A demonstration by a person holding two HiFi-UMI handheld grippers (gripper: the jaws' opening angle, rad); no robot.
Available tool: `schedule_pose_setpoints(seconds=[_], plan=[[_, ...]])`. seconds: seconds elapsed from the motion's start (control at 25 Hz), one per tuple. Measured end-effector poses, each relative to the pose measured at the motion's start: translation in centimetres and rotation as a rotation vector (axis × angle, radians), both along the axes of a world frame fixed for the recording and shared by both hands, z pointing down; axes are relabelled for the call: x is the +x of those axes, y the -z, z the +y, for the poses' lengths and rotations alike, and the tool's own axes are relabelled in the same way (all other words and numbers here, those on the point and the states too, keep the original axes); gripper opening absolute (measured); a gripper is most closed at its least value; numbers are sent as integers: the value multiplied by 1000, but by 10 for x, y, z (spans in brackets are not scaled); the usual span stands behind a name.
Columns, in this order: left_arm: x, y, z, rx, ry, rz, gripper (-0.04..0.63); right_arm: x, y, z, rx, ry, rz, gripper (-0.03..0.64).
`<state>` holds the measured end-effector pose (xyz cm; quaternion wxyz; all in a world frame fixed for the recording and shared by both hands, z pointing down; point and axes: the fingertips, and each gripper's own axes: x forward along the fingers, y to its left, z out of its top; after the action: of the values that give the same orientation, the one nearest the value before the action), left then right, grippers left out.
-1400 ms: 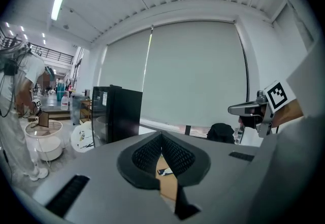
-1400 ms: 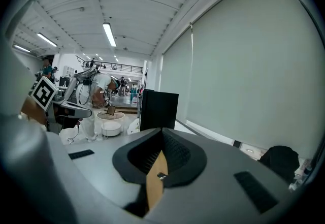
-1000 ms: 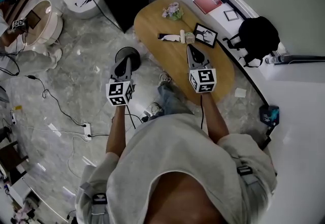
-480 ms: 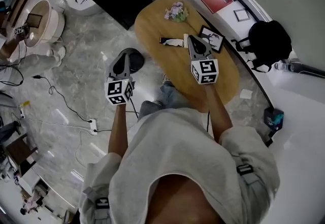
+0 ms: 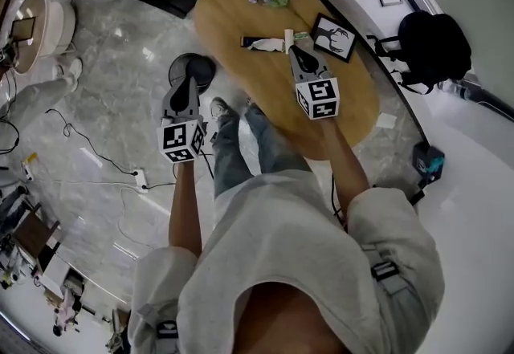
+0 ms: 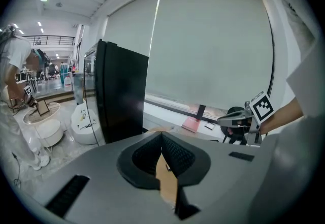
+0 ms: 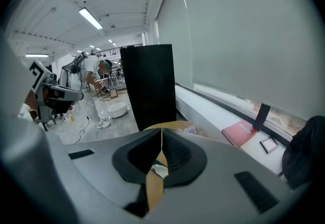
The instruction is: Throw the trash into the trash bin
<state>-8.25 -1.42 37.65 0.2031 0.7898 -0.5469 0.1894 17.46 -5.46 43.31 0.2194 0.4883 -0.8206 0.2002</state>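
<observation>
Overhead, the oval table point(image 5: 233, 11) carries the trash point(image 5: 265, 42), a crumpled white-and-black wrapper near the table's middle, next to a picture frame point(image 5: 333, 37). Right gripper point(image 5: 294, 52) hangs over the table, tip just beside the trash, not gripping it. Left gripper point(image 5: 187, 86) is off the table's left edge, by the black trash bin point(image 5: 193, 67) on the floor. Left gripper view: jaws closed tip to tip, nothing held, table edge beyond. Right gripper view: jaws pressed together, empty; white trash point(image 7: 159, 169) lies on the table just past them.
</observation>
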Motion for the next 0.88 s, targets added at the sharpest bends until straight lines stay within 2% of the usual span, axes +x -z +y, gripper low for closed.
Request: schedule_pose_setpoints(seconds=[0.36, 0.68, 0.8, 0.88], plan=[[-10, -88, 4, -83, 26, 62, 17, -12, -98, 22, -116, 1, 76, 31], [-4, -165, 31, -164, -45, 96, 18, -18, -170, 42, -182, 4, 118, 28], [-8, -184, 38, -178, -50, 108, 17, -22, -193, 47, -195, 46, 182, 29], [-12, -195, 41, -189, -47, 113, 18, -22, -209, 50, -188, 117, 280, 28]])
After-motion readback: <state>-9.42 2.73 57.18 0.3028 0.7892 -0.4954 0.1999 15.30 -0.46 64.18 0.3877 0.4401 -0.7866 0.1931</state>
